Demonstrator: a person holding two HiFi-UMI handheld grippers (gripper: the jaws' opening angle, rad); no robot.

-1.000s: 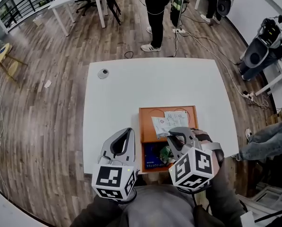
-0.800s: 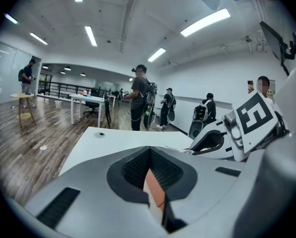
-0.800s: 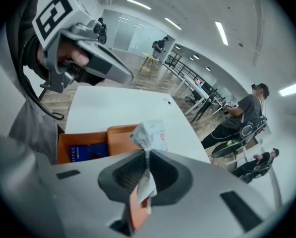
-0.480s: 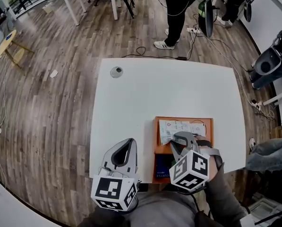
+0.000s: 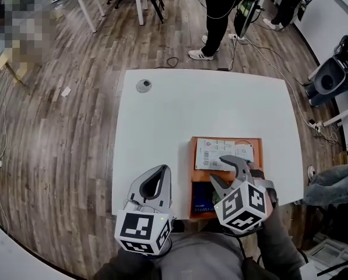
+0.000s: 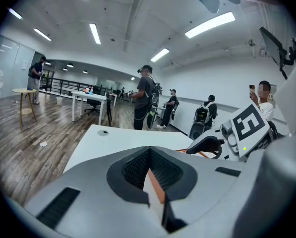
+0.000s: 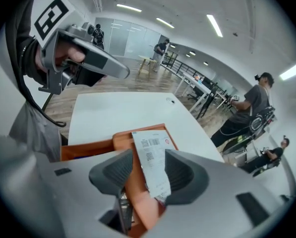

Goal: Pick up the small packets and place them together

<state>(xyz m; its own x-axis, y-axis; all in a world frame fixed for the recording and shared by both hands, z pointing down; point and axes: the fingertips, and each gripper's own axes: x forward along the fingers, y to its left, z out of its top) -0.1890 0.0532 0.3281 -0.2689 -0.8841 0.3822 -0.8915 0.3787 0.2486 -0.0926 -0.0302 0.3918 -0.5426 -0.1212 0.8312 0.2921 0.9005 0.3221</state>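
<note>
**Desk:** Whereabouts of the white packet (image 7: 150, 157), relative to the right gripper (image 7: 148, 172)?

**Photographer:** Straight between its jaws in the right gripper view, lying flat in the orange tray (image 7: 119, 139). Nearer one pad than the other, and not pinched by either. Gripper released, with jaws apart and just been opening, grasping nothing. Pitched steeply down over the tray in the head view, at the near edge of the white table (image 5: 162, 127).

**Desk:** And the look of it?

**Photographer:** Thin, flat and rectangular. White, printed with barcodes, blocks of small text and a small red mark near one corner. One of several alike, spread side by side and overlapping. Exact count hard to tell from the head view.

**Desk:** Anything else in the tray?

**Photographer:** Split into two compartments. White packets in the far one. A dark blue packet (image 5: 201, 196) in the near one, partly hidden under the right gripper.

**Desk:** Left gripper (image 5: 162, 170)?

**Photographer:** Clenched, tips together, with nothing between them. Held just left of the tray over bare tabletop, clear of the packets. Also a small grey round object (image 5: 143, 86) at the table's far left corner, well apart from everything else.
</note>
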